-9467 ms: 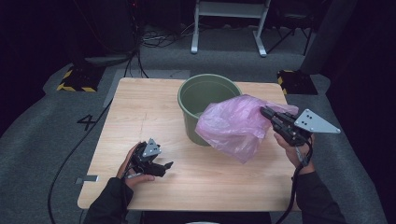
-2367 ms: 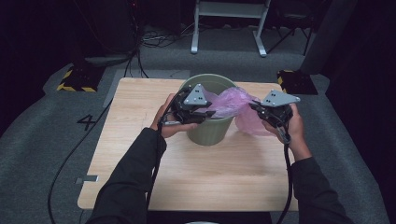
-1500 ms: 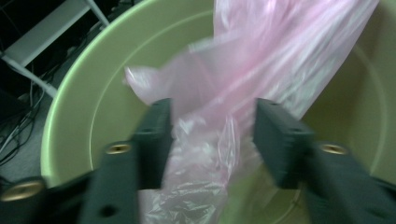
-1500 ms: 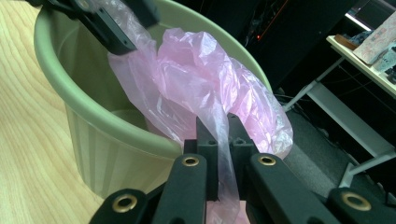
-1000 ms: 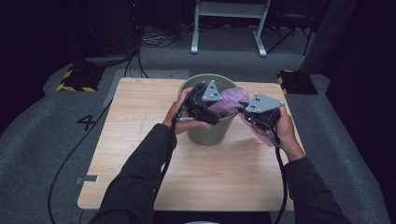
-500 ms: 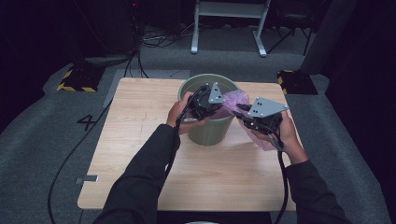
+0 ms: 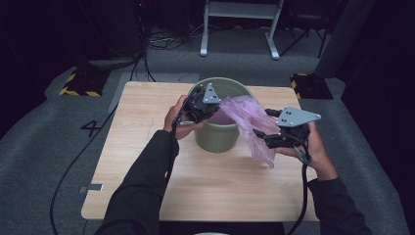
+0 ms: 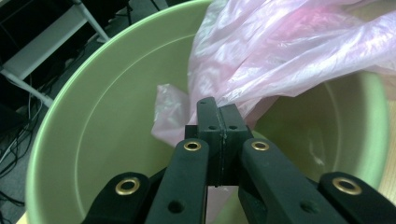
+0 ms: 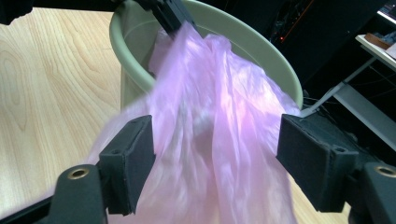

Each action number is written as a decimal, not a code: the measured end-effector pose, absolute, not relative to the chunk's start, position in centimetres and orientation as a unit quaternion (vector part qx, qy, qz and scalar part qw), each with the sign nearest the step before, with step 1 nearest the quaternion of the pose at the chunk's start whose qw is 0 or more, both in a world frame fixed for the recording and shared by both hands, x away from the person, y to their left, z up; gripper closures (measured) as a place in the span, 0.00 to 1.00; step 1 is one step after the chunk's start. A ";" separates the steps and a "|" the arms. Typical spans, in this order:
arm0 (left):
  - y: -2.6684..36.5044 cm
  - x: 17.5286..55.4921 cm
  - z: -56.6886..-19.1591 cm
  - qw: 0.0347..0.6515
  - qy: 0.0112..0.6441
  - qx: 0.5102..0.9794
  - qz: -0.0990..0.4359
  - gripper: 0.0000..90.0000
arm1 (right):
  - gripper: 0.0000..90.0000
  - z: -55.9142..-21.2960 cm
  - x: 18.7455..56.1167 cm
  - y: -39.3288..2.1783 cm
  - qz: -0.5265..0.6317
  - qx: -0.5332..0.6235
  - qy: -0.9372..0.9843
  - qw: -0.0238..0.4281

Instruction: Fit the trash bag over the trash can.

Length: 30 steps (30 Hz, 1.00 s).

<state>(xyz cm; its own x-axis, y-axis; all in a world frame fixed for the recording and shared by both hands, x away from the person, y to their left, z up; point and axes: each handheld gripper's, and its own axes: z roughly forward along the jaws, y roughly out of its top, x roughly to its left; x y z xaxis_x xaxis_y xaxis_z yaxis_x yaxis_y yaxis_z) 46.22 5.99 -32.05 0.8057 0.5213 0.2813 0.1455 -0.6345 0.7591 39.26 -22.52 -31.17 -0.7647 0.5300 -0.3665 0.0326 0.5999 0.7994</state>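
A green bucket (image 7: 218, 139) stands mid-table, and a thin pink plastic bag (image 7: 247, 117) spills from its mouth over the right rim. My left gripper (image 7: 218, 108) is above the bucket's mouth. In the left gripper view the left gripper (image 8: 218, 109) is shut on a bunched edge of the bag (image 8: 289, 51) inside the bucket (image 8: 93, 116). My right gripper (image 7: 260, 134) is to the right of the bucket. In the right gripper view the right gripper (image 9: 215, 163) has just been opening; the bag (image 9: 210, 93) hangs loose between the pads, touching neither.
The wooden table (image 7: 147, 112) has bare room left of and in front of the bucket. Beyond its far edge stand a white frame (image 7: 240, 19) and two yellow-striped blocks (image 7: 78, 83) (image 7: 311, 85) on the grey floor. A cable (image 7: 68, 166) trails off the left edge.
My right gripper has drawn back from the bucket toward the right and its jaws have opened off the bag. The bag now stretches over the rim. My left gripper has shut on the bag.
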 end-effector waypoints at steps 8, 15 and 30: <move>7.1 46.5 -32.8 0.374 0.205 0.870 0.247 1.00 | 0.69 -31.9 39.2 -23.3 0.416 0.156 0.851 0.281; 7.0 45.8 -32.4 0.406 0.197 0.864 0.224 0.60 | 0.93 -31.3 39.2 -22.1 0.407 0.138 0.854 0.295; 4.1 44.3 -31.1 0.399 0.142 0.876 0.231 0.53 | 0.93 -29.4 39.4 -17.8 0.400 0.098 0.862 0.294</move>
<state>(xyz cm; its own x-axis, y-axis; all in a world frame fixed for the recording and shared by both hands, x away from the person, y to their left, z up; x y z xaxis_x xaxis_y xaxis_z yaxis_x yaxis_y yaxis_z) 44.27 4.05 -31.12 0.8530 0.4327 0.2919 0.0640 -0.6417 0.7643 39.38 -17.83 -29.35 -0.8074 0.4051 -0.4289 -0.0659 0.6604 0.7480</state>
